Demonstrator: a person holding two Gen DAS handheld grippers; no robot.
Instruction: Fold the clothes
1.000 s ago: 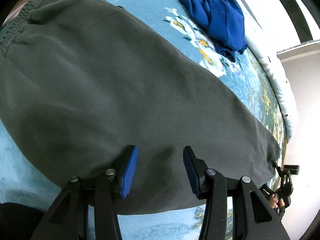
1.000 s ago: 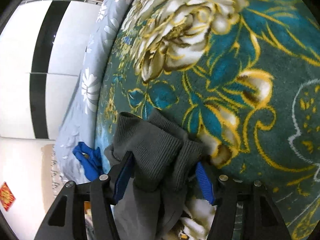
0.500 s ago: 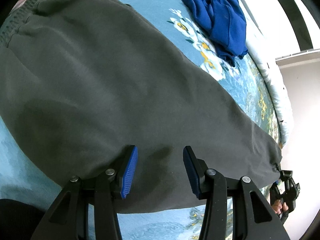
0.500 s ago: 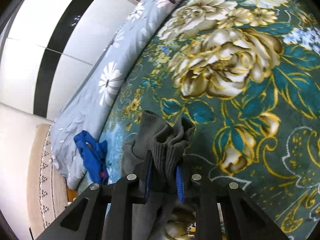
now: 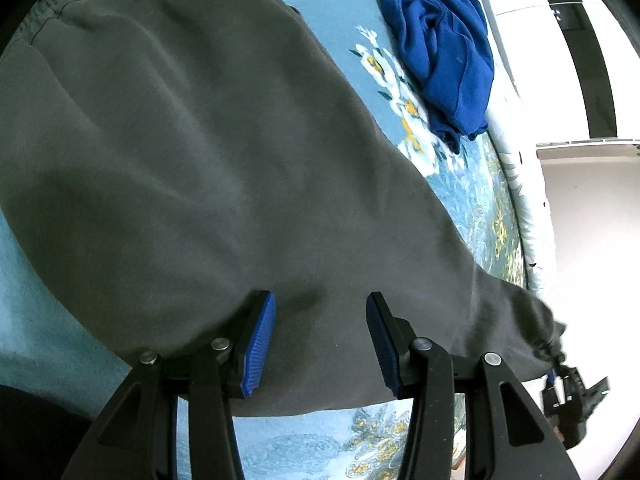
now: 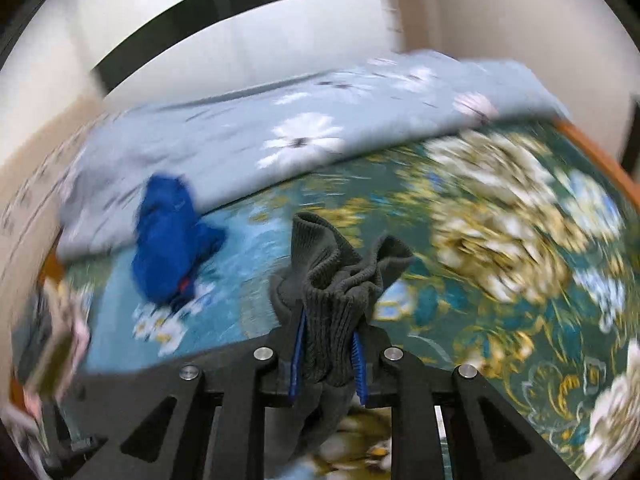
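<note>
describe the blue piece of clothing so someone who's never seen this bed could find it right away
Start from the bed with the teal floral blanket. At its far side, where a pale grey quilt with white daisies is bunched, lies the blue garment, crumpled in a heap. It is the only solid bright blue cloth there, and it lies apart from the large dark grey sweatpants spread over the blanket.

We see a bed covered by a teal flowered blanket, pale blue toward the left of the right-wrist frame. Grey trousers lie spread flat on it, filling most of the left-wrist frame, waistband at upper left. A crumpled blue garment lies at upper right, apart from the trousers. Behind it, a grey-blue quilt with white daisies is bunched along the bed's far edge.
</note>
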